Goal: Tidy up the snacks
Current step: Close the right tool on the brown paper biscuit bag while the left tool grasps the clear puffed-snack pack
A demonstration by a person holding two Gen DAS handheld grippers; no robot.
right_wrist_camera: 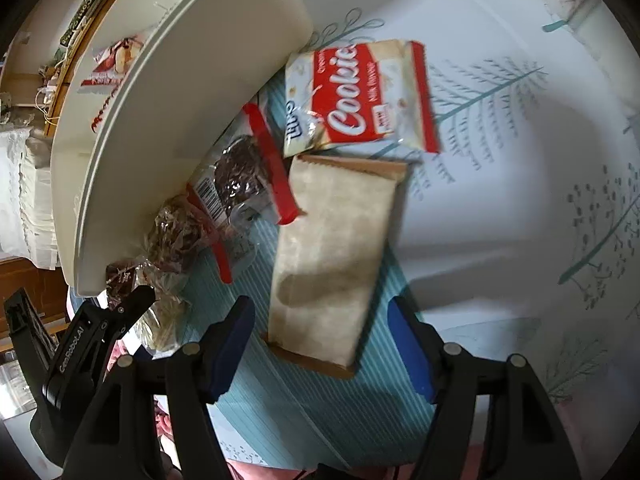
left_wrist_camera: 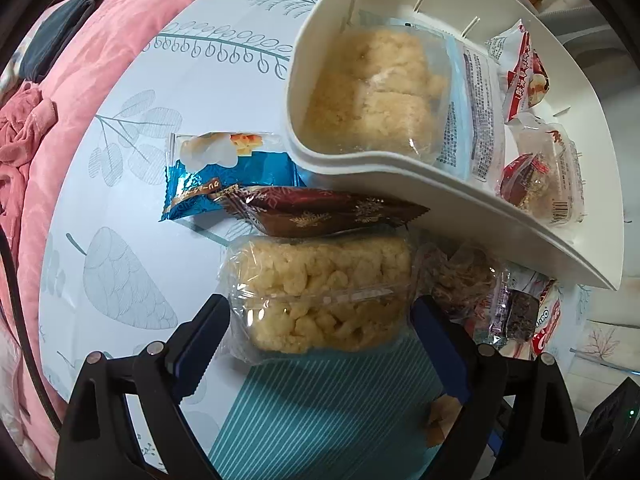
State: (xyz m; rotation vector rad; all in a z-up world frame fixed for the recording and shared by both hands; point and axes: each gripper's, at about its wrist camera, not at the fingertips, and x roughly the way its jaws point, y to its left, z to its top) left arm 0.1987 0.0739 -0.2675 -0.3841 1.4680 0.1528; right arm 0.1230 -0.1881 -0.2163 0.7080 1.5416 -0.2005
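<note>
Your left gripper point(left_wrist_camera: 320, 344) is wide open around the rice cake pack point(left_wrist_camera: 320, 292), holding nothing; squeeze it next, then lift it into the white bin point(left_wrist_camera: 520, 216).

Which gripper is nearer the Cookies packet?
Right. The right gripper straddles the tan packet bordering the Cookies packet; the left gripper straddles the rice-puff pack.

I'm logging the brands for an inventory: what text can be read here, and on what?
"Cookies", "Milk flavour": red-and-white cookie packet.
"GenRobot.AI": black body of the left gripper.
Red script on the clear-wrapped cake in the white tray: unreadable.
Print on the blue packet, barcodes, ingredient panels: too small or blurred.
</note>
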